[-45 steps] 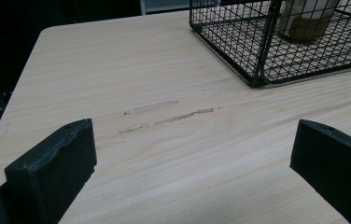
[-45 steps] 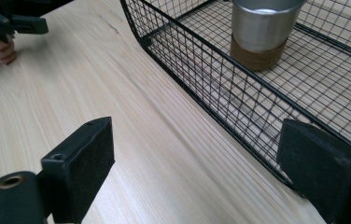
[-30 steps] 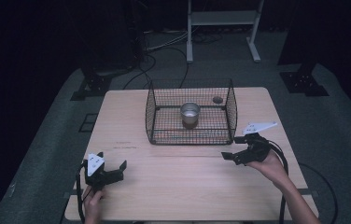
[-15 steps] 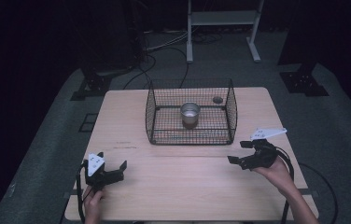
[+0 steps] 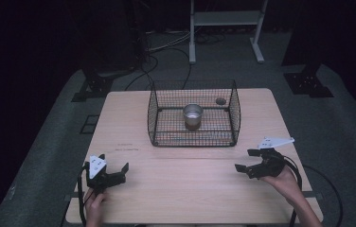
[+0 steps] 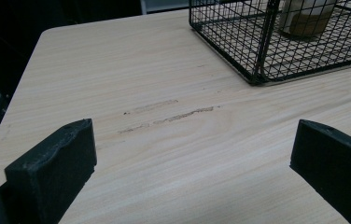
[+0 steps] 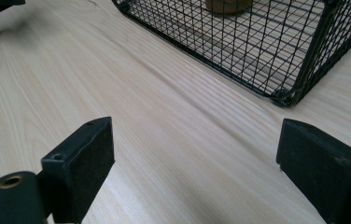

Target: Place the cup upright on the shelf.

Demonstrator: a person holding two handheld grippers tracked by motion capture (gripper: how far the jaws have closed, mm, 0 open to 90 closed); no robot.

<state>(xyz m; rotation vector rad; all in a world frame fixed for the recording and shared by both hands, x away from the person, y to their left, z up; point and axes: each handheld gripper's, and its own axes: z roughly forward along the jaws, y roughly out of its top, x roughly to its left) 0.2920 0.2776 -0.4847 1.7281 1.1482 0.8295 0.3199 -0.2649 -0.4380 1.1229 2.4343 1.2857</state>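
The metal cup [image 5: 193, 115] is being kept upright inside the wire basket [image 5: 153, 113], at mid-counter [image 5: 176, 189] on the far half. Both grippers are being held low over the near edge, well apart from it. The right gripper [image 5: 244, 161] is being presented with jaws released and empty, the cup lying ahead and to its left. The left gripper [image 5: 114, 165] is likewise being held released and empty, the cup lying ahead and to its right. The right gripper is judged slightly nearer; access is being limited to the basket's open top.

Steel cup [image 5: 192, 115] upright inside wire basket [image 5: 155, 120].
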